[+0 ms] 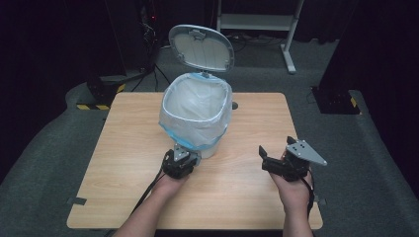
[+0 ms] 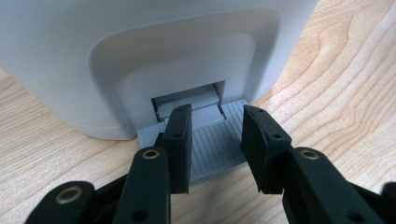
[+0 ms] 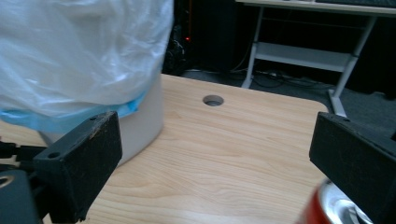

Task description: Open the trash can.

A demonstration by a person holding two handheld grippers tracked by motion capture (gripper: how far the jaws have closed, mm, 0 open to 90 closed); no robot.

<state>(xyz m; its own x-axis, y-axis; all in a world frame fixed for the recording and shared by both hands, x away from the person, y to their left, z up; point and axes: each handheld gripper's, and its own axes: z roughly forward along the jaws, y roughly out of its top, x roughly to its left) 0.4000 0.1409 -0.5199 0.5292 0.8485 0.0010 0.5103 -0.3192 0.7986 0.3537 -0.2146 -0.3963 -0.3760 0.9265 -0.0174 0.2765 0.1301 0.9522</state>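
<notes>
A white pedal bin [image 1: 197,116] stands mid-table with its lid [image 1: 201,48] tipped up and open. A white bag with a blue hem [image 3: 70,51] lines it. My left gripper [image 1: 182,159] is at the bin's front base. Its jaws are a little apart and rest on the grey ribbed pedal [image 2: 212,144]. My right gripper [image 1: 276,152] hovers over the table to the right of the bin, jaws wide apart. The top of a red can [image 3: 334,207] shows at the bottom right, beside the right jaw.
The wooden table [image 1: 123,148] has a round cable hole [image 3: 213,100] behind the bin. A white desk frame [image 1: 289,34] and dark equipment stand on the floor beyond. Bare tabletop lies to the left and right of the bin.
</notes>
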